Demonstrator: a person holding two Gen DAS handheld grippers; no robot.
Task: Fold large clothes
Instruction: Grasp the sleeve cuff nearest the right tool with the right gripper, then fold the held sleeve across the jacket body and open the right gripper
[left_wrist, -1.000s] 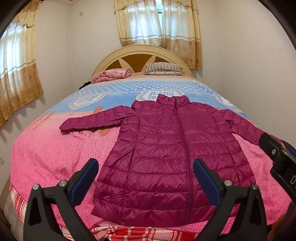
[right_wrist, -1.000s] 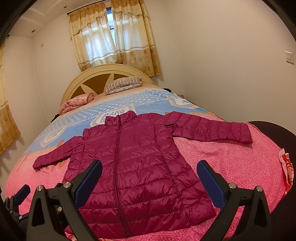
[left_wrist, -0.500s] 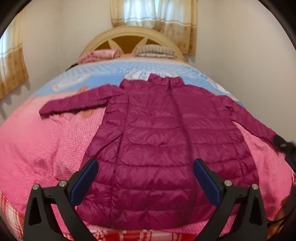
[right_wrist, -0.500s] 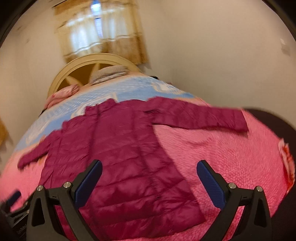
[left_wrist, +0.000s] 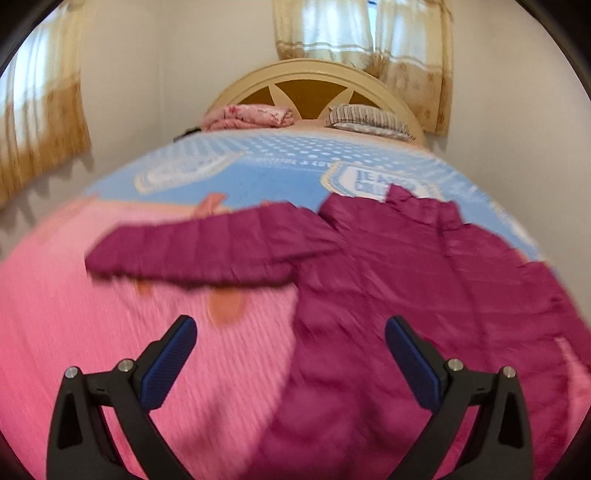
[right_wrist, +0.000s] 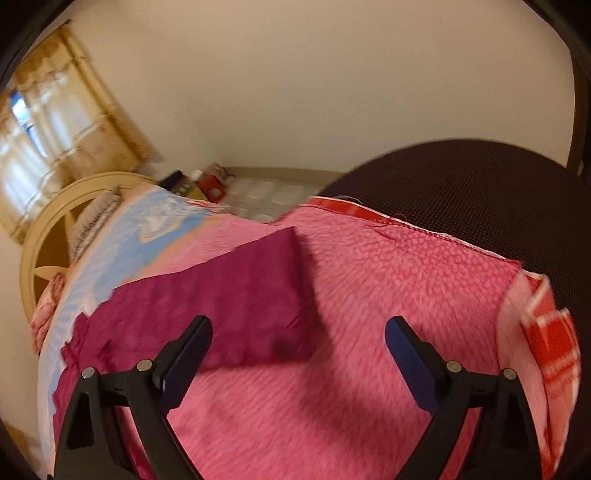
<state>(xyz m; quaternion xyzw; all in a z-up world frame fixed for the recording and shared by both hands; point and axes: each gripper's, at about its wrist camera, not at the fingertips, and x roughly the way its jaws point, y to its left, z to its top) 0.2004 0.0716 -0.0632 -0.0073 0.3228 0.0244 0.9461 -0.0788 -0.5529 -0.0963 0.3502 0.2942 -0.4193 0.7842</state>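
A second ago both my tongs looked square down the puffer jacket from the foot of the bed; now they have swung apart, each toward its own sleeve. That tells me the start of the fold is on: I judge the sleeves come in across the body first, and nothing is gripped yet. The maroon jacket lies flat and face up on the pink and blue bedspread, collar toward the headboard, sleeves spread out to either side. My left gripper has moved out to the left and forward, so the left sleeve now lies straight ahead of it, beyond its fingertips, with the jacket's side seam under the right-hand finger; its jaws stand wide open with nothing between them. My right gripper has turned out toward the right edge of the bed and rolled, so the headboard leans in that view; the right sleeve ends in its cuff just ahead and a little left of the gap, near the left finger, not touching as far as the blur lets me tell. Those jaws are also spread wide and empty. A dark mesh chair back stands beyond the bed corner.
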